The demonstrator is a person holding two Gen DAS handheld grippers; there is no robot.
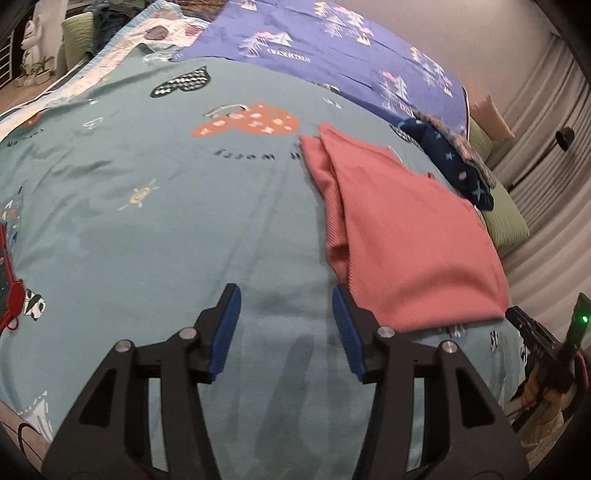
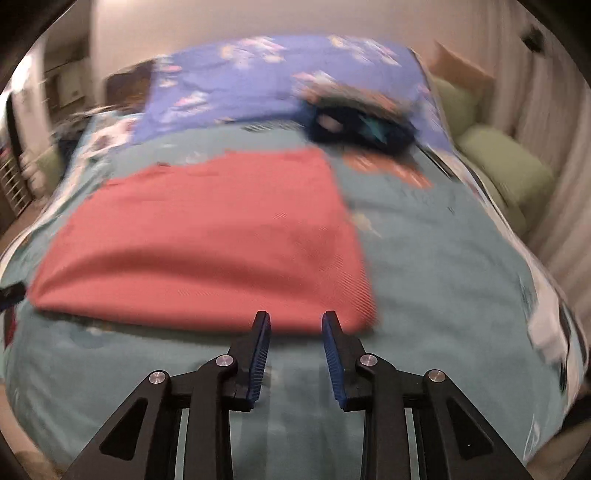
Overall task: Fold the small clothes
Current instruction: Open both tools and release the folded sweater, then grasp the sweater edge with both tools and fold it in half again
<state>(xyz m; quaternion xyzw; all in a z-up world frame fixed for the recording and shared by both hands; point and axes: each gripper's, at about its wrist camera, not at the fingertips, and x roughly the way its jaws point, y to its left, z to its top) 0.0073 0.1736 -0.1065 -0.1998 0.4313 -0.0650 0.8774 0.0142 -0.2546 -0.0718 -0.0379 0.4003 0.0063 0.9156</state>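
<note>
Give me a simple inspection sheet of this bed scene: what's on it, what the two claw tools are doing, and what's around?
Surface: bed under a teal printed bedsheet, with a purple patterned sheet at the far end.
Job's things: pink garment, folded flat on the teal sheet.
Clutter: dark navy star-print cloth, bunched beyond the pink garment.
Grippers: left gripper open and empty, its tip at the garment's near corner; right gripper open, nothing between the pads, at the garment's near edge.
Cables: nothing seen.
Surroundings: green cushions beside the bed, pale curtains, white figurine in the far corner.
</note>
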